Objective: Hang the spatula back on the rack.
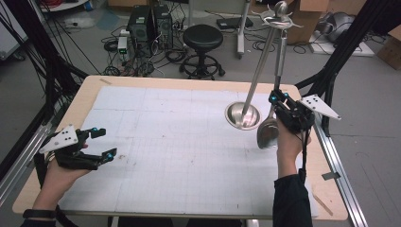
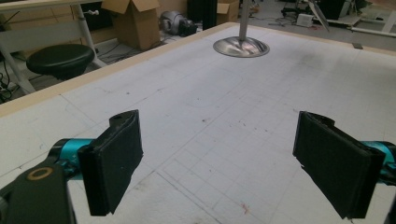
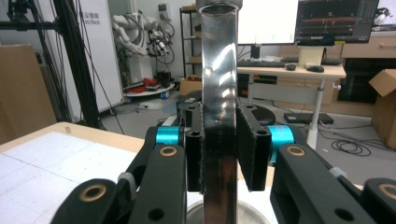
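A metal utensil stand has a round base point(image 1: 242, 116) on the gridded mat, a slanted pole point(image 1: 259, 71) and hooks at its top point(image 1: 280, 20). My right gripper point(image 1: 279, 100) is shut on the handle of a large steel spoon point(image 1: 267, 133). The spoon hangs bowl-down just right of the base, with its handle reaching up to the hooks. In the right gripper view the pads of that gripper point(image 3: 220, 149) press both sides of the shiny handle point(image 3: 219, 70). My left gripper point(image 1: 105, 143) rests at the mat's left side, open and holding nothing point(image 2: 219, 163). The stand base point(image 2: 241, 46) lies far ahead of it.
A white gridded mat point(image 1: 165, 142) covers the wooden table point(image 1: 90, 90). Behind the table stand a black stool point(image 1: 202, 38), computer towers point(image 1: 150, 23) and loose cables. Black frame poles point(image 1: 347, 47) rise at the right, and a metal rail point(image 1: 338, 165) runs along the right edge.
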Demonstrator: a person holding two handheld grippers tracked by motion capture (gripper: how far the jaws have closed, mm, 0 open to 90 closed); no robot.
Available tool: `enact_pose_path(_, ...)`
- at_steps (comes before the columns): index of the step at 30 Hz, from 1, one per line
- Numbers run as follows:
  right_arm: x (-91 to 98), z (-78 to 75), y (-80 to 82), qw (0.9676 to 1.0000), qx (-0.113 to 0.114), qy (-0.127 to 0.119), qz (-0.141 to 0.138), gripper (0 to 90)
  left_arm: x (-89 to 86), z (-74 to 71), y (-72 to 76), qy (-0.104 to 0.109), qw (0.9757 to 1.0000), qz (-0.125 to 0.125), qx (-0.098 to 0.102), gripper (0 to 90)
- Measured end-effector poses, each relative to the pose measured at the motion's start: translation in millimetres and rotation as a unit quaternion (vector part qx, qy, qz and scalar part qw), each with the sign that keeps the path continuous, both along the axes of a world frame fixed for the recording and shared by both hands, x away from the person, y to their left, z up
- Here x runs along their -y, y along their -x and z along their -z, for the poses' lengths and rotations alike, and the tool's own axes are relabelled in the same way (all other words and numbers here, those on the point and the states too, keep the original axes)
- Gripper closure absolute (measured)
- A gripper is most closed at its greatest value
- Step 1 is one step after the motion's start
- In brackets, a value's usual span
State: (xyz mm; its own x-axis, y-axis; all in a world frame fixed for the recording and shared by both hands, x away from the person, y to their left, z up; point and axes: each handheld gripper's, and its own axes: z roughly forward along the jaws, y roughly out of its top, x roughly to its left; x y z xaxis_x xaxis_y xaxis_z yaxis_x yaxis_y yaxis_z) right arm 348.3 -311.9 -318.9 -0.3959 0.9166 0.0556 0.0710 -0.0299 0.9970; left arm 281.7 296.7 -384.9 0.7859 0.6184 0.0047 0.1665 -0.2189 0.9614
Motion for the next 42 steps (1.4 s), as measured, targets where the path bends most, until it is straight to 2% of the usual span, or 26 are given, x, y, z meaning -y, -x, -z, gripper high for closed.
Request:
enact_pose_path(9,-1.1,2.4,-4.6,1.0000,-0.003,0.000,0.000,75.2,-0.2,-0.2,0.4,0.000,1.0000,0.000,-0.001,16.1)
enact_pose_path(17,-1.5,4.5,-10.4,0.9998,-0.016,-0.010,-0.005,74.6,0.3,0.1,0.1,-0.001,1.0000,-0.001,-0.001,16.1)
enact_pose_path(19,-1.6,3.2,-11.9,0.9998,-0.019,-0.005,-0.005,74.3,0.5,0.2,0.2,-0.002,1.0000,0.000,-0.001,16.1)
enact_pose_path(23,1.2,1.4,-11.2,0.9994,-0.017,-0.029,0.002,61.4,0.1,0.0,0.0,-0.001,1.0000,0.000,0.000,16.1)
enact_pose_path(25,2.8,0.1,-9.6,0.9993,-0.020,-0.029,0.009,56.9,-0.2,-0.2,0.2,0.000,1.0000,0.000,0.000,16.1)
enact_pose_path(28,5.0,-2.8,-4.8,0.9996,-0.019,-0.012,0.016,44.1,-1.0,-0.6,0.0,0.002,1.0000,0.000,0.001,16.1)
enact_pose_path(29,5.3,-4.0,-2.5,0.9997,-0.020,-0.006,0.016,42.5,-1.6,-0.9,0.1,0.003,1.0000,-0.001,0.002,16.1)
enact_pose_path(31,5.4,-6.6,3.7,0.9998,-0.019,0.008,0.008,35.5,-2.6,-1.5,0.2,0.004,1.0000,-0.002,0.004,16.1)
enact_pose_path(36,5.9,-7.5,19.7,0.9985,-0.022,0.048,-0.012,28.4,-6.6,-4.5,1.5,0.007,0.9999,-0.008,0.009,16.1)
enact_pose_path(39,8.8,-3.0,30.8,0.9972,-0.027,0.064,-0.027,22.4,-9.4,-5.0,2.0,0.008,0.9998,-0.011,0.012,16.1)
enact_pose_path(42,11.4,3.7,40.9,0.9953,-0.040,0.079,-0.040,21.2,-13.3,-4.9,2.2,0.011,0.9997,-0.015,0.014,16.0)
